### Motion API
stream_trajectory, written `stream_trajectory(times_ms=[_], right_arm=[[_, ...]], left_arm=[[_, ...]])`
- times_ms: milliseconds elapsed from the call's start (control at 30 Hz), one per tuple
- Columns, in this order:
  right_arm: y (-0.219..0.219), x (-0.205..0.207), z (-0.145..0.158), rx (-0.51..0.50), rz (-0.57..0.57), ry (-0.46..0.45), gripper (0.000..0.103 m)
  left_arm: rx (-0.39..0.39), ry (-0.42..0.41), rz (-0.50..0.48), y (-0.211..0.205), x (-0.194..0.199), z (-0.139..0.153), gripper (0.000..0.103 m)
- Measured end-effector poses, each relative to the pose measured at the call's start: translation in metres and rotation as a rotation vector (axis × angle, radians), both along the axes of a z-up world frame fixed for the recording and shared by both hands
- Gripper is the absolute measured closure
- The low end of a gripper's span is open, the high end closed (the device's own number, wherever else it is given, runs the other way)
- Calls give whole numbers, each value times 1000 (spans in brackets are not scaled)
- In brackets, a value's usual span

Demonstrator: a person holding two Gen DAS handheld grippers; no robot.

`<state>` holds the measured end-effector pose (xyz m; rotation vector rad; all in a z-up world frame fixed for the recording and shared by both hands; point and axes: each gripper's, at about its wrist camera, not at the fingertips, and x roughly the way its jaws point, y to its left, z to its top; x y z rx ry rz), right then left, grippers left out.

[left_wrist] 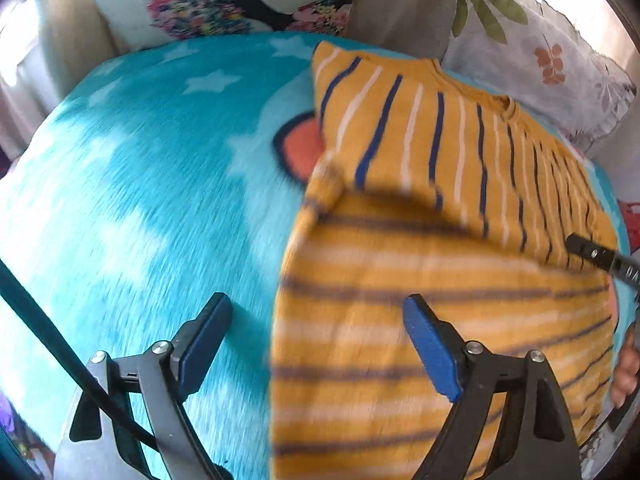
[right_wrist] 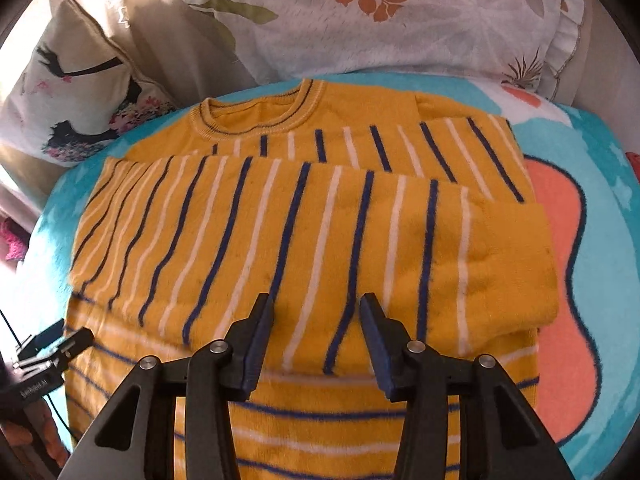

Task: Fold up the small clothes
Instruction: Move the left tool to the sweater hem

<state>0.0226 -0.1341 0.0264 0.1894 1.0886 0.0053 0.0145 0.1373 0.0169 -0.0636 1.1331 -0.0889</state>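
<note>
Your left gripper [left_wrist: 320,344] hangs with jaws spread wide and nothing between them, one finger over the turquoise star blanket [left_wrist: 140,200] and the other over the left edge of the mustard striped sweater [right_wrist: 304,240]. The sweater lies flat on that blanket with both sleeves folded across its chest, collar toward the leaf-print pillow [right_wrist: 380,20]. Your right gripper [right_wrist: 316,336] hovers above the lower sleeve, jaws parted and gripping nothing.
</note>
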Motion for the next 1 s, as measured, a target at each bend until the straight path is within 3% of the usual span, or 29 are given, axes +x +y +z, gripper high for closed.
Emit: stream_trajectory(times_ms=[133,200,400,567,667,767,867,1000], right_arm=[[-1,-33,-2,-39,76,-8,54],[-3,-51,-9,-59,108,24,47],[-7,-110,-11,-165,212,1,41],[-22,-158,-10,-166,274,28,39],[-33,-186,-6,-118,323,58,39],[-42,-213,-3,-28,352,80,39],[-55,-224,-6,73,338,103,39],[-62,-229,-7,102,339,113,38]], left_arm=[[21,-9,30,2,-41,0,18],[20,-13,52,0,-61,-1,18],[31,-24,109,-3,-115,-2,19],[3,-33,153,1,-151,2,28],[-53,-29,194,10,-173,5,30],[-179,-30,233,22,-193,5,30],[-255,-17,231,22,-199,0,27],[-334,23,181,9,-199,-11,26]])
